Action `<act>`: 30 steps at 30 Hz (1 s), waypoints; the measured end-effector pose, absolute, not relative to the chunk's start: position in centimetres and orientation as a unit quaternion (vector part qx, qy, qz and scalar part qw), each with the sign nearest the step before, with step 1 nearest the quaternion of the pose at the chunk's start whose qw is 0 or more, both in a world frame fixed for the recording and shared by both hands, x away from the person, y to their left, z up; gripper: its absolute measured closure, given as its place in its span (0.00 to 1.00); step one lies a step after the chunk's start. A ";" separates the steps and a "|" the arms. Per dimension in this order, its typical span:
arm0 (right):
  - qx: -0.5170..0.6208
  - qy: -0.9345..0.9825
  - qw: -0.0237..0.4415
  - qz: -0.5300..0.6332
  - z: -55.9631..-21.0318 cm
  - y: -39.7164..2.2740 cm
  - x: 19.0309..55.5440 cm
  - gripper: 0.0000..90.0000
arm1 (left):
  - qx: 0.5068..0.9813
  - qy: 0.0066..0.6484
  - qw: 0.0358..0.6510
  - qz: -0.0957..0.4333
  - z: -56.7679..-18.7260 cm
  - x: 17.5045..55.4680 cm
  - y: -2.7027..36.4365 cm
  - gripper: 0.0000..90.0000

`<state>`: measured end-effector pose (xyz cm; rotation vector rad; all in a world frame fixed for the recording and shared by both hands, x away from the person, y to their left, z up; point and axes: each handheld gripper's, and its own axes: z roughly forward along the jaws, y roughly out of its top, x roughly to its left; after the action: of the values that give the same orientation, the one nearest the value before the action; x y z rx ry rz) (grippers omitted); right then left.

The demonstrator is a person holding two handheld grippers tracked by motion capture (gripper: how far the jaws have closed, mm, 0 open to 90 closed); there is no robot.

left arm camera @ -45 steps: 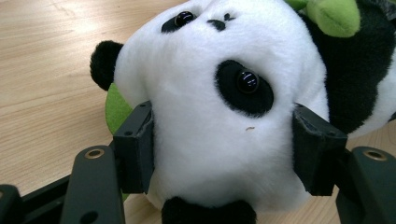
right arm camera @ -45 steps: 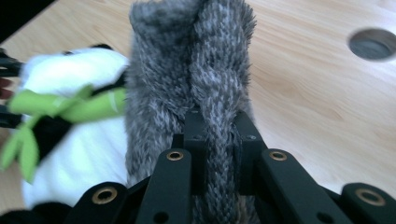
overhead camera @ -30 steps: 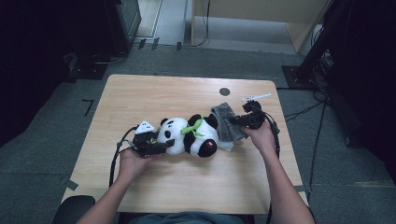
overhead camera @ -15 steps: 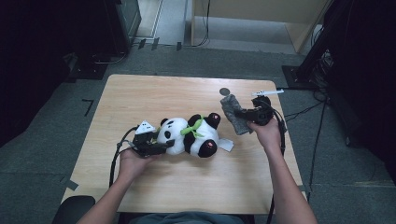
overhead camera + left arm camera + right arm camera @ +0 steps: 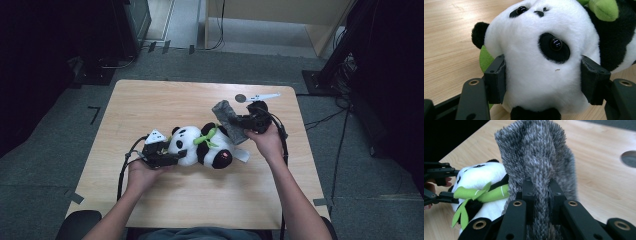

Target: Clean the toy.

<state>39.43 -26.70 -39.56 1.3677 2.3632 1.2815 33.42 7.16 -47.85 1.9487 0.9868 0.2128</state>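
A black-and-white panda plush (image 5: 207,147) with a green leaf bow (image 5: 206,136) lies on its side in the middle of the wooden table (image 5: 150,105). My left gripper (image 5: 174,154) is shut on the panda's head (image 5: 541,50), a pad pressing into the white fur on each side (image 5: 544,82). My right gripper (image 5: 240,122) is shut on a grey fuzzy knitted cloth (image 5: 226,116), held raised just behind and right of the panda's body. In the right gripper view the cloth (image 5: 536,152) stands pinched between the jaws (image 5: 541,195), with the panda (image 5: 482,176) beyond at the left.
A dark round hole (image 5: 240,98) sits in the tabletop near the back right, also seen as a grey disc (image 5: 629,158). Cables trail from both grippers. Dark equipment and stands surround the table on the floor.
My right gripper has lifted the grey cloth off the panda's rear and carried it up and toward the back right. The left gripper and the panda have stayed put.
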 end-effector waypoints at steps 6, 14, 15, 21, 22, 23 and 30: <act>0.448 0.792 0.062 0.409 -40.3 -26.2 39.6 0.89 | 0.789 0.402 0.458 0.085 -47.9 33.5 7.2 0.37; 0.461 0.787 0.059 0.407 -41.6 -27.7 38.8 0.89 | 0.788 0.402 0.458 0.085 -47.8 33.5 7.1 0.37; 0.464 0.787 0.057 0.403 -41.7 -27.9 38.8 0.89 | 0.788 0.403 0.458 0.084 -47.8 33.5 7.1 0.37; 0.490 0.787 0.054 0.372 -42.6 -29.0 39.0 0.90 | 0.787 0.405 0.459 0.083 -47.9 33.5 7.1 0.37; 0.496 0.788 0.050 0.362 -42.8 -29.2 39.1 0.90 | 0.787 0.405 0.458 0.083 -47.9 33.5 7.2 0.37; 0.500 0.789 0.047 0.354 -43.0 -29.3 39.3 0.90 | 0.787 0.405 0.458 0.082 -47.8 33.5 7.2 0.37; 0.511 0.782 0.046 0.353 -43.1 -30.1 39.3 0.90 | 0.788 0.406 0.457 0.082 -47.8 33.6 7.2 0.37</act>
<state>39.29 -30.09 -43.14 1.5609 2.3886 1.0777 33.58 7.18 -47.81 1.9418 1.0000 0.2019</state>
